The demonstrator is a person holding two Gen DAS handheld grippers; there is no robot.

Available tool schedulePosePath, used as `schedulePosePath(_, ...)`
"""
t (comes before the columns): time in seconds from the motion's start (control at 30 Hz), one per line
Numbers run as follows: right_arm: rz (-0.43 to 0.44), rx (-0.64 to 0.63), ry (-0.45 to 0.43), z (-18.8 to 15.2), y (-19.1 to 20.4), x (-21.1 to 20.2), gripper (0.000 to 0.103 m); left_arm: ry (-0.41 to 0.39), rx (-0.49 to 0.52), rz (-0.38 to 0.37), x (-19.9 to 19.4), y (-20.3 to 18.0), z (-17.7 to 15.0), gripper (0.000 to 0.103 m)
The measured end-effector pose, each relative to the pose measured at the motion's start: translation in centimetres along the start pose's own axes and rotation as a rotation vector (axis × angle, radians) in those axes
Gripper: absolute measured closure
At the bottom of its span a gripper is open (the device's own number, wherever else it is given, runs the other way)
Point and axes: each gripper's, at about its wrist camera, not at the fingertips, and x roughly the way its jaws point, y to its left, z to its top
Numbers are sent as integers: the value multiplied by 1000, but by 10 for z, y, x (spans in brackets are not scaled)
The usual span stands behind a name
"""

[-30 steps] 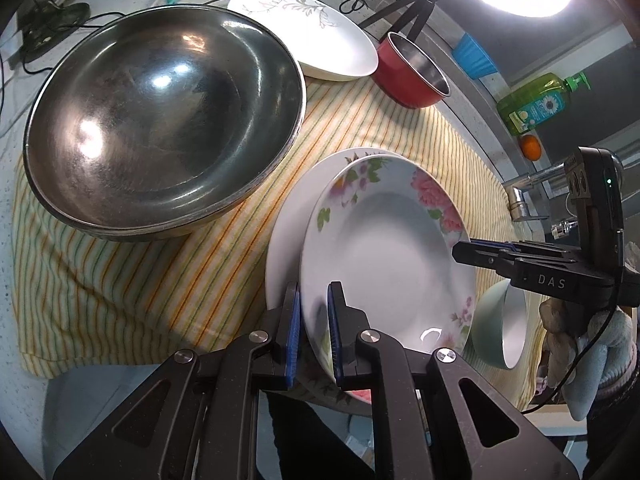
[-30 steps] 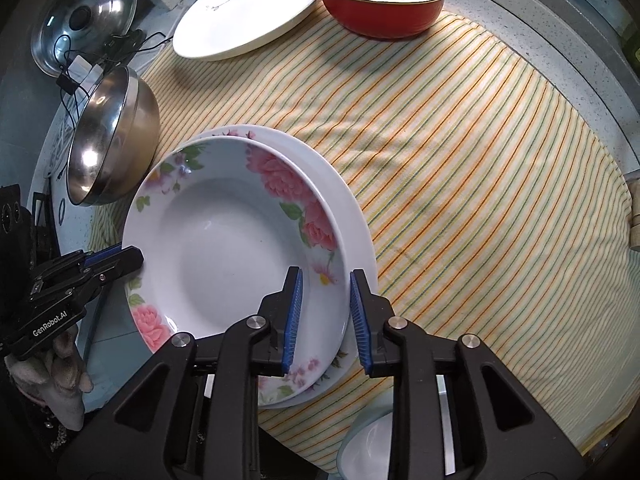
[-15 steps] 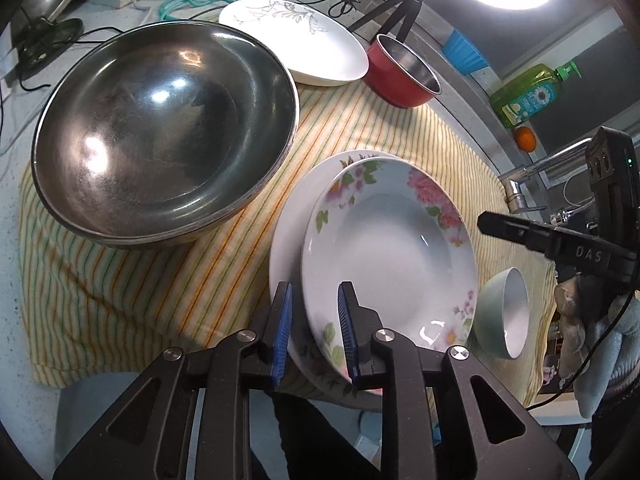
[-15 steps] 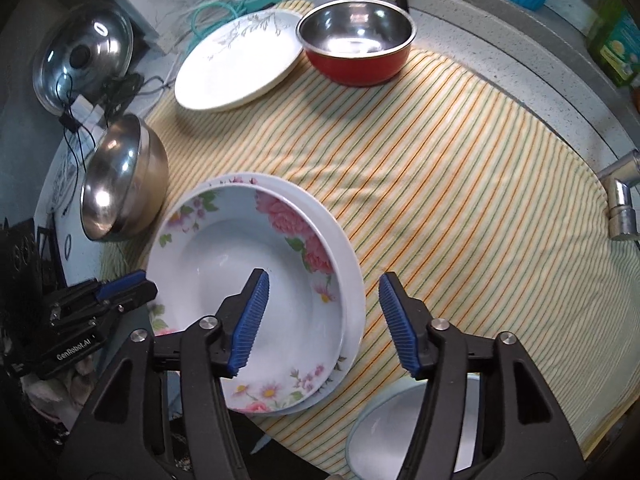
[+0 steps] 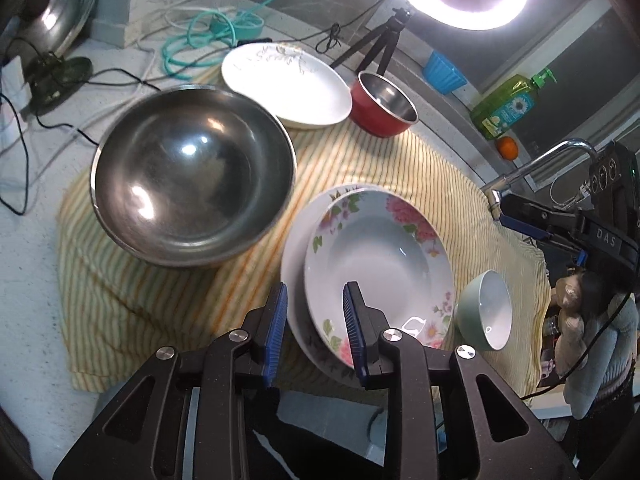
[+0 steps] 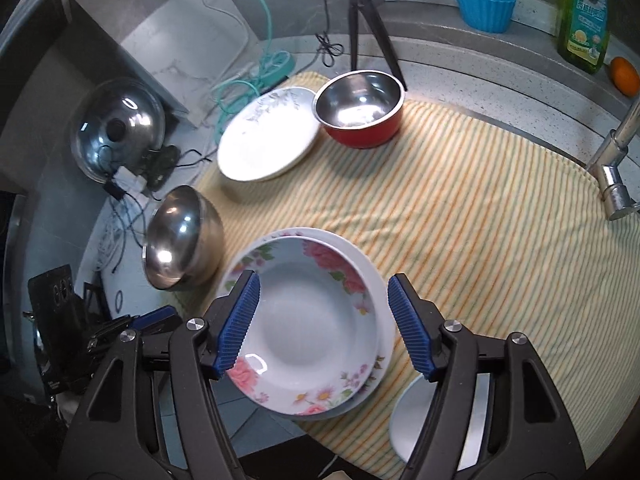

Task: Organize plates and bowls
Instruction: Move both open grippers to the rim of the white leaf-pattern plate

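Note:
A floral deep plate (image 5: pixel 380 264) (image 6: pixel 312 328) rests on a plain white plate (image 5: pixel 294 248) (image 6: pixel 360 252) on the striped cloth. My left gripper (image 5: pixel 314 332) is open and empty, raised above the near rim of the stack. My right gripper (image 6: pixel 324 324) is wide open and empty, above the floral plate. A large steel bowl (image 5: pixel 192 176) (image 6: pixel 180 236) sits left of the stack. A small green bowl (image 5: pixel 486 310) (image 6: pixel 412 416) sits at its other side. A white patterned plate (image 5: pixel 286 86) (image 6: pixel 268 138) and a red pot (image 5: pixel 382 104) (image 6: pixel 360 108) stand at the back.
The striped cloth (image 6: pixel 480 208) covers the counter. A tap (image 6: pixel 616 152) stands at the right edge. A ring light tripod (image 6: pixel 364 20), cables (image 5: pixel 200 40), a pot lid (image 6: pixel 116 128), a soap bottle (image 5: pixel 508 104), an orange (image 6: pixel 626 74) and a blue cup (image 6: pixel 484 6) line the back.
Both grippers have let go of the floral plate's rim, opened and pulled back upward. The floral plate now lies on the white plate.

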Motion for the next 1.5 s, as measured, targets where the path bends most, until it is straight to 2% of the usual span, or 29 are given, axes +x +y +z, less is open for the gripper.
schedulePosePath(0.13, 66, 1, -28, -2, 12, -7, 34, -43, -5, 16, -16, 6, 11, 76)
schedulePosePath(0.33, 93, 11, -23, -6, 29, -1, 34, -73, 31, 23, -25, 18, 48, 76)
schedulePosePath(0.4, 105, 44, -29, -3, 31, 2, 34, -76, 60, 22, -24, 23, 65, 70)
schedulePosePath(0.43, 108, 63, -36, -2, 31, 3, 34, -80, 75, 21, -24, 27, 73, 63)
schedulePosePath(0.5, 109, 93, -48, 2, 33, 6, 34, -81, 100, 4, -22, 34, 92, 62)
schedulePosePath(0.77, 67, 267, -116, 26, 35, 31, 34, 2, 211, -55, 13, 67, 173, 62)
schedulePosePath(1.0, 92, 449, -117, 42, 17, 68, 34, 51, 233, -90, 48, 86, 229, 62)
schedulePosePath(1.17, 80, 509, -137, 58, 5, 84, 35, 101, 234, -77, 83, 97, 258, 62)
schedulePosePath(1.33, 95, 532, -107, 74, -1, 108, 43, 164, 215, -99, 114, 107, 275, 62)
schedulePosePath(1.5, 123, 554, -80, 82, -1, 128, 54, 187, 195, -94, 128, 117, 284, 67)
